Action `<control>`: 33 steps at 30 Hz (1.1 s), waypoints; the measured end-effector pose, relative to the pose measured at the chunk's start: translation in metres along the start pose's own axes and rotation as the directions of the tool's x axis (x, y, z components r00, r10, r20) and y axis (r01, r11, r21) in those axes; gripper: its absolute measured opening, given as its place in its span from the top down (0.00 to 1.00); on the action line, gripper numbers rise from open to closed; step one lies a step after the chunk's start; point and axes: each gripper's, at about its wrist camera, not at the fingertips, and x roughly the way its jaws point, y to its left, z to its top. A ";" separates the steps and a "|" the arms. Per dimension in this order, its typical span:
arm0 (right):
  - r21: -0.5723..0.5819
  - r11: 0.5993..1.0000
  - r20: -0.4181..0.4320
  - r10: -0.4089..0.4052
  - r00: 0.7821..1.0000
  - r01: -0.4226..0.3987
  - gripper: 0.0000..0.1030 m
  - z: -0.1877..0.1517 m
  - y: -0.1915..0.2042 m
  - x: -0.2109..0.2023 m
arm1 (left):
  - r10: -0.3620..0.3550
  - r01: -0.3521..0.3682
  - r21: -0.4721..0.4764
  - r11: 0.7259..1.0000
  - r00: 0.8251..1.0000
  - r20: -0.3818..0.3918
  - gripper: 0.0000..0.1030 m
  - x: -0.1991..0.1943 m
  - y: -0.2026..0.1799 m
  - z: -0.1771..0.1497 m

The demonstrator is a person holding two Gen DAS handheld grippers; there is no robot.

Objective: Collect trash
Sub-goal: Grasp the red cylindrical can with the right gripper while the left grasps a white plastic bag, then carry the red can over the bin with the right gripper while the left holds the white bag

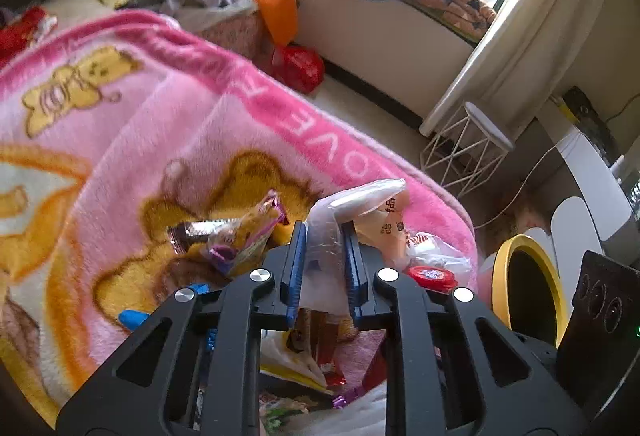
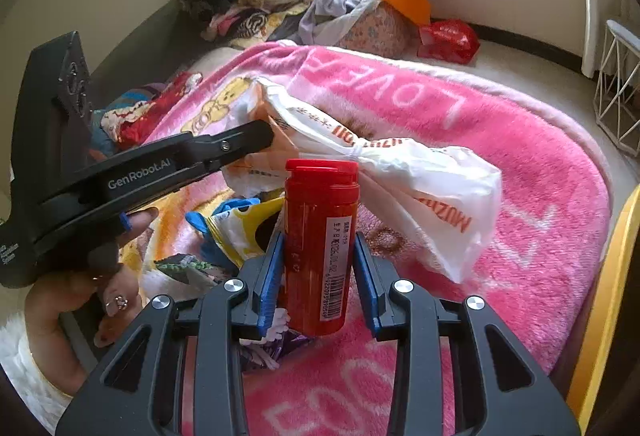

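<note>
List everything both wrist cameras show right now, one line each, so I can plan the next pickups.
plastic bag: 1, white with orange print, on the blanket, pinched at one end by the left gripper
red bottle: 1, red with a barcode label, upright between the right gripper's pads
snack wrappers: several, purple, yellow, blue and silver, loose on the blanket near the grippers
red cap: 1, red, beside the left gripper
blanket: 1, pink with bear print, covering the bed
bin: 1, yellow rim, on the floor beside the bed
wire stool: 1, white, near the curtain
red bag: 1, on the floor beyond the bed
left gripper: closed on the plastic bag
right gripper: holding the red bottle
hand: 1, holding the left gripper
</note>
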 end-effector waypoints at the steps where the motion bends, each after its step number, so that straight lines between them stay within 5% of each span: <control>1: 0.001 1.000 0.013 -0.002 1.000 0.002 0.68 -0.001 0.000 -0.005 | 0.002 -0.002 0.000 1.000 1.000 0.016 0.88 -0.004 -0.002 0.001; 15: 0.023 0.999 0.183 -0.026 0.983 0.022 0.68 0.010 -0.011 -0.073 | 0.031 -0.031 -0.004 1.000 0.983 0.178 0.90 -0.065 -0.025 0.014; 33: 0.022 0.997 0.294 -0.076 0.953 0.073 0.68 -0.009 -0.024 -0.147 | 0.000 -0.013 0.054 0.998 0.974 0.228 0.90 -0.092 -0.063 0.006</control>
